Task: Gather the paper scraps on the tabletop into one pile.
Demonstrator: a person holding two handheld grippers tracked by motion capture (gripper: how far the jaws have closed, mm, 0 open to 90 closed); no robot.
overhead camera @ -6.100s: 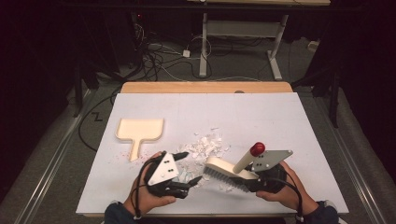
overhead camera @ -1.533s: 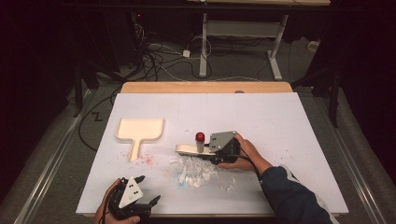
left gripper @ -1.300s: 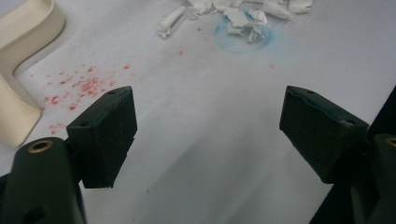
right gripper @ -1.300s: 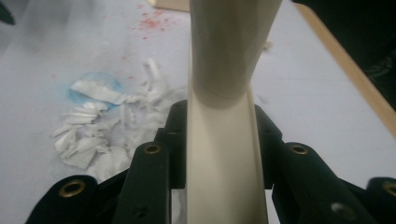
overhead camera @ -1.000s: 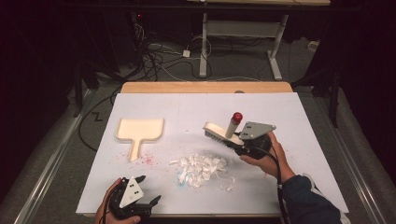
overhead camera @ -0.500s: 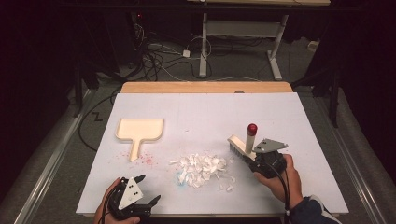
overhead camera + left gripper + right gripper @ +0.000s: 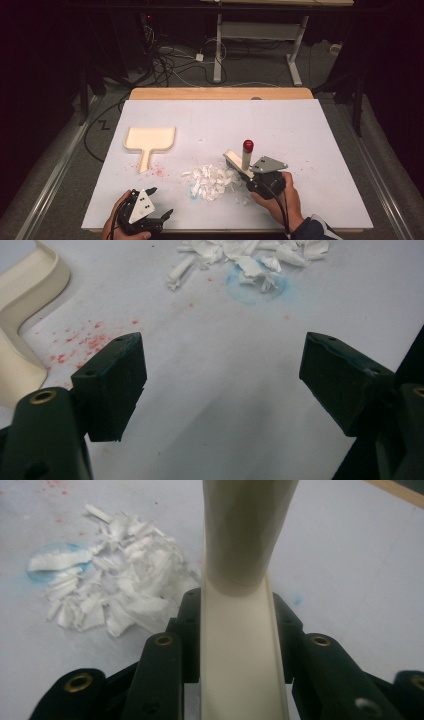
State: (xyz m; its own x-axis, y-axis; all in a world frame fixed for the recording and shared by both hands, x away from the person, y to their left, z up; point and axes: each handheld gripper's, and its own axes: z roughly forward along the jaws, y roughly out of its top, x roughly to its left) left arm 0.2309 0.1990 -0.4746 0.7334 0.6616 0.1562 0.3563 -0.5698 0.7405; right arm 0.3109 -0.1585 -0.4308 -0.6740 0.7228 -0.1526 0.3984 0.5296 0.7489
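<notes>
A pile of white paper scraps [image 7: 212, 180] lies on the white table [image 7: 280, 125], in front of centre; the scraps [image 7: 117, 587] appear to the left in the right gripper view and at the top of the left gripper view [image 7: 250, 255]. My right gripper [image 7: 250, 181] is shut on a cream brush [image 7: 239, 161] with a red-tipped handle, its head right beside the pile. The brush body [image 7: 240, 630] sits clamped between the jaws. A cream dustpan [image 7: 148, 141] lies to the left, its edge [image 7: 25, 300] close by my left gripper [image 7: 152, 212], which stands open and empty at the front edge.
Red specks [image 7: 160, 171] dot the table by the dustpan handle, and a faint blue stain [image 7: 257, 285] sits under the scraps. A wooden board edge [image 7: 220, 93] runs along the back of the table. Cables and desk legs [image 7: 217, 45] are on the floor beyond.
My right gripper has carried the brush from the table's middle out to the right, then back down to the pile's right side. The scraps are gathered tighter. The left gripper stayed put.
</notes>
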